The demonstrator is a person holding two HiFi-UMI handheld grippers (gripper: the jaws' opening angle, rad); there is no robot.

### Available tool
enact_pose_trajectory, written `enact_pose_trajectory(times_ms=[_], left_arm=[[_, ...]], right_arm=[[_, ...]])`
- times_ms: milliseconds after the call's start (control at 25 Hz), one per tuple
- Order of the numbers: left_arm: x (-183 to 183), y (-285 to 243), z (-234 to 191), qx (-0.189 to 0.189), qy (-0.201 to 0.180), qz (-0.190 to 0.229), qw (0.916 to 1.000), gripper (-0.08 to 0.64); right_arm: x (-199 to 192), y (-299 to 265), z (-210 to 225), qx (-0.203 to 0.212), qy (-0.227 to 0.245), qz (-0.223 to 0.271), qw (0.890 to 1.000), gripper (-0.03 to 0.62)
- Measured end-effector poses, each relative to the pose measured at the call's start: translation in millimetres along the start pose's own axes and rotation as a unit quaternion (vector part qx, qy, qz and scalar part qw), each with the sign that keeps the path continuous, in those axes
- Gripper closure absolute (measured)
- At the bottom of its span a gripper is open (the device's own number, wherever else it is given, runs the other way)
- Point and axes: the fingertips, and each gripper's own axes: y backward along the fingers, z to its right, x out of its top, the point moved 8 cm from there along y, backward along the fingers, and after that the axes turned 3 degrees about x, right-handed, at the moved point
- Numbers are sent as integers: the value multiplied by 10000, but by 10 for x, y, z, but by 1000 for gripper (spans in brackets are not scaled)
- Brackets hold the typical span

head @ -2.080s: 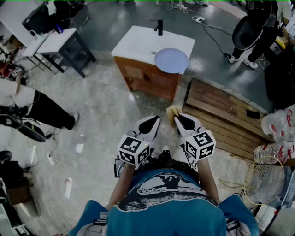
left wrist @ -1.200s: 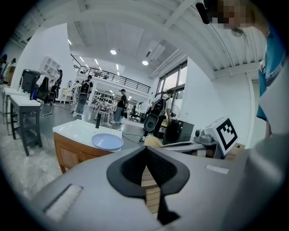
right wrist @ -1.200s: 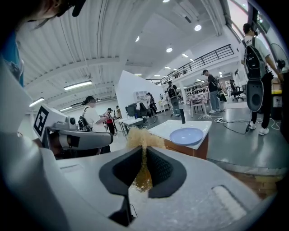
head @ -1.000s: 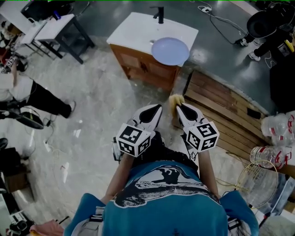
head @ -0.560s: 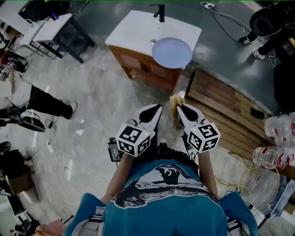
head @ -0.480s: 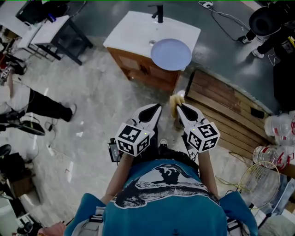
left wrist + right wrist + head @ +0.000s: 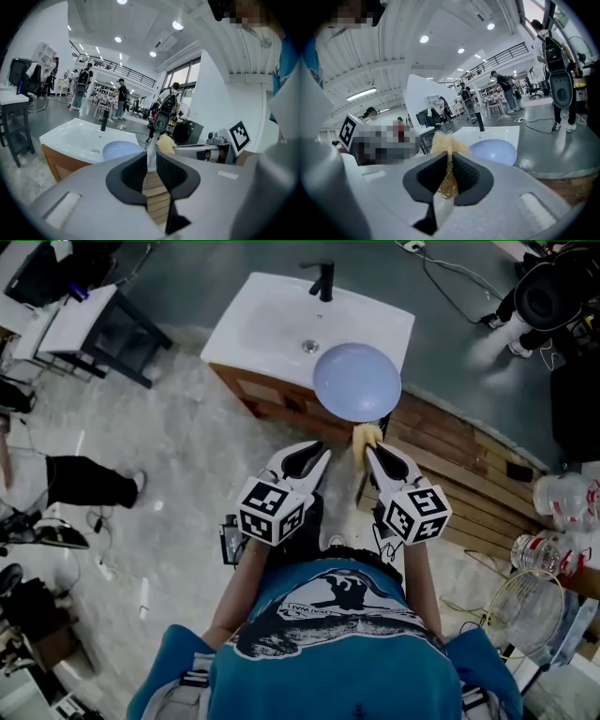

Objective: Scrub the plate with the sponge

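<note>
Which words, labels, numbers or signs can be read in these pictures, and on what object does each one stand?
No text here can be read with certainty.
T-shirt: a line of small letters inside the printed graphic, too small to read.
Plastic bottles: red labels, too blurred to read.
Marker cubes: black-and-white square patterns only, no letters or numbers.

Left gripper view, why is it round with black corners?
Left gripper view: its wide-angle lens squeezes everything into a circle, leaving dark corners; the ceiling lights glare white. Right gripper view: same round bending. Head view: fills the frame, dimmer.
</note>
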Motion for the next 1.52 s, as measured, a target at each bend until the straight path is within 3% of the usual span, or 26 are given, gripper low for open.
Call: enact_pose_trajectory(times_ms=[480, 880, 1240, 1520], left_arm=[[198, -422, -877, -617, -60, -520, 9967, 479], [34, -815, -1054, -590, 188, -938, 9937, 471], [-176, -1248, -1275, -365, 799, -1447, 9856, 406], [-454, -1595, -1503, 336, 1444, -1811, 9722, 399]], right_arm=[[292, -766, 107, -658, -122, -43, 9977, 560], [260, -779, 346, -961, -403, -143, 9945, 560], [285, -916, 786, -978, -483, -234, 9938, 560], [285, -1053, 1228, -851, -409, -582, 9938, 560]])
